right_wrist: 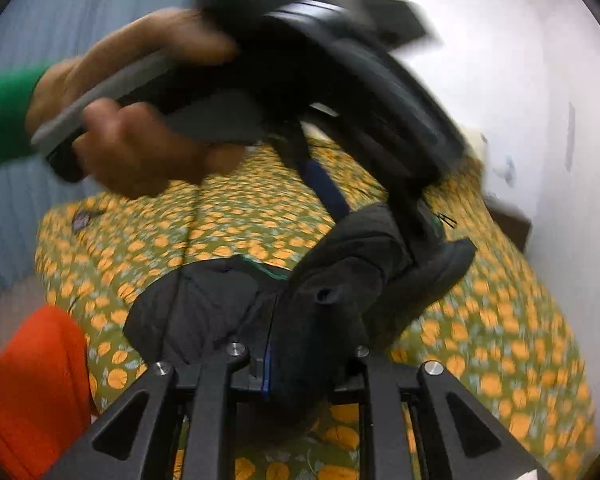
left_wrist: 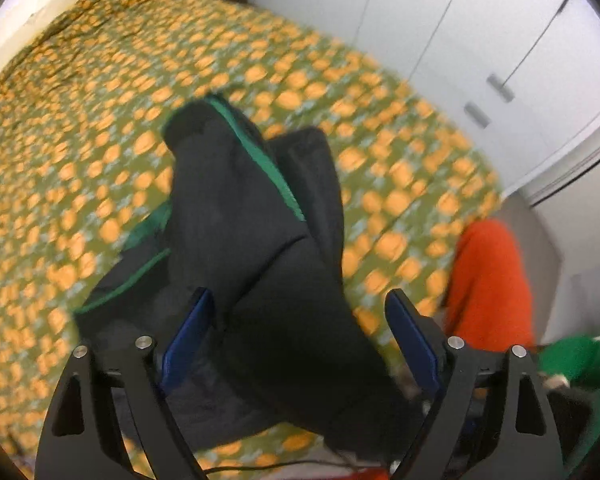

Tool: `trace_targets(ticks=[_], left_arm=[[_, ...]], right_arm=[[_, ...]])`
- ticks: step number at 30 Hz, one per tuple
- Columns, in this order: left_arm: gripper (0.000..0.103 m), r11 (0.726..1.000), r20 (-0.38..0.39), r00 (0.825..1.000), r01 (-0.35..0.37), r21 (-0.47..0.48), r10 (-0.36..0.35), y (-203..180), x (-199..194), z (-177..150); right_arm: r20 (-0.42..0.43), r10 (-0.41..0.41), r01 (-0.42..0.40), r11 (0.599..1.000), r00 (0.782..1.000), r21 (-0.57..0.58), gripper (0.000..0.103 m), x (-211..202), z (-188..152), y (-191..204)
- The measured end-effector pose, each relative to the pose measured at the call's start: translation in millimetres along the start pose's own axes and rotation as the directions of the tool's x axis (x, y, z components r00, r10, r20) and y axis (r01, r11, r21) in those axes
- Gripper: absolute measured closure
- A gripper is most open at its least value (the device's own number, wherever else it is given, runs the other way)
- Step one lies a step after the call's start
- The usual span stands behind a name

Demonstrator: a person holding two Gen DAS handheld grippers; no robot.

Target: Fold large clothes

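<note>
Across the middle of the left wrist view, a black jacket [left_wrist: 256, 216] with green trim is seen, raised in a bunched column over the bed [left_wrist: 80, 120] with its orange-patterned cover. The left hand-held gripper [left_wrist: 300, 332] is spread wide, and the cloth passes between the blue fingers [left_wrist: 188, 340]; whether it is gripped cannot be told. In the lower centre of the right wrist view, the right hand-held gripper [right_wrist: 300, 364] is pressed together on a fold of the same jacket [right_wrist: 204, 304]. In the upper left of that view, the person's left hand [right_wrist: 132, 120] is seen on the other tool, much blurred.

The garment is judged soft, limp and rather thick, so it will sag and slide when lifted. It should be taken at a firm edge, such as the green-trimmed hem or a seam, not at loose cloth.
</note>
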State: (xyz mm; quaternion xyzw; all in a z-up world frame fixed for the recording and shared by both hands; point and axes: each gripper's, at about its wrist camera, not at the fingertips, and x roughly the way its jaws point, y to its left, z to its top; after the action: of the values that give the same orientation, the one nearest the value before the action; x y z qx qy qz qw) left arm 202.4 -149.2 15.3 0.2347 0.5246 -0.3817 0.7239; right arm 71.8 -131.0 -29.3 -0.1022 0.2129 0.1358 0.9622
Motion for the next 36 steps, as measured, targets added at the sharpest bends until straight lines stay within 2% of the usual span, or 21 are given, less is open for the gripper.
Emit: trace_targets(ticks=[3,4,5,7,8,11,12,13,14,15,18,21,23,25,28,31,36], left_arm=[[0.017,0.988,-0.069,0.986,-0.151,0.035,0.153,1,14,-10],[0.032,0.980,-0.094,0.975,-0.199,0.032,0.201,4,21,-14],[0.044,0.978,-0.118,0.971,-0.208,0.009,0.207,9,27,-17],[0.063,0.983,-0.121,0.978,-0.178,-0.051,0.170,21,30,-23],[0.069,0.983,-0.114,0.980,-0.170,-0.069,0.161,27,31,-25],[0.074,0.978,-0.076,0.987,-0.154,-0.143,0.144,47,25,-34],[0.074,0.975,-0.067,0.988,-0.152,-0.163,0.143,53,23,-38],[0.074,0.971,-0.058,0.989,-0.143,-0.191,0.135,64,21,-45],[0.074,0.965,-0.053,0.991,-0.133,-0.226,0.124,77,18,-54],[0.075,0.958,-0.051,0.991,-0.129,-0.256,0.120,86,18,-61],[0.075,0.927,-0.052,0.992,-0.129,-0.351,0.119,122,20,-90],[0.075,0.885,-0.060,0.992,-0.122,-0.449,0.107,158,26,-128],[0.074,0.853,-0.061,0.994,-0.113,-0.509,0.096,179,32,-152],[0.074,0.827,-0.052,0.995,-0.100,-0.553,0.085,193,37,-170],[0.073,0.794,-0.022,0.998,-0.060,-0.606,0.058,210,45,-191],[0.071,0.784,0.005,0.999,-0.034,-0.620,0.047,220,53,-204],[0.067,0.761,0.037,0.999,0.012,-0.648,0.016,233,68,-218]], right_arm=[[0.024,0.056,-0.054,0.995,0.998,-0.085,0.085,1,8,29],[0.033,0.072,-0.068,0.992,0.997,-0.108,0.085,0,10,39],[0.037,0.090,-0.085,0.990,0.995,-0.112,0.085,-1,10,45],[0.035,0.115,-0.111,0.989,0.993,-0.100,0.085,-1,12,52],[0.035,0.111,-0.108,0.990,0.993,-0.091,0.085,-1,11,53],[0.029,0.151,-0.150,0.988,0.988,-0.023,0.080,-2,9,43],[0.019,0.189,-0.189,0.982,0.982,0.011,0.067,-4,9,37],[0.010,0.229,-0.229,0.973,0.973,0.042,0.041,-7,8,31],[0.014,0.258,-0.258,0.963,0.966,0.074,0.033,-11,6,25],[0.028,0.276,-0.277,0.955,0.961,0.107,0.030,-16,3,17],[0.018,0.310,-0.307,0.930,0.951,0.201,0.030,-20,-7,-5],[-0.056,0.272,-0.247,0.929,0.961,0.276,0.030,-1,-21,-27],[-0.100,0.252,-0.204,0.917,0.963,0.343,0.037,17,-27,-45],[-0.126,0.247,-0.183,0.905,0.961,0.384,0.052,34,-26,-59],[-0.145,0.244,-0.169,0.902,0.959,0.397,0.058,60,-12,-66],[-0.152,0.271,-0.195,0.901,0.950,0.387,0.058,98,13,-64],[-0.190,0.315,-0.242,0.912,0.930,0.331,0.059,172,54,-37]])
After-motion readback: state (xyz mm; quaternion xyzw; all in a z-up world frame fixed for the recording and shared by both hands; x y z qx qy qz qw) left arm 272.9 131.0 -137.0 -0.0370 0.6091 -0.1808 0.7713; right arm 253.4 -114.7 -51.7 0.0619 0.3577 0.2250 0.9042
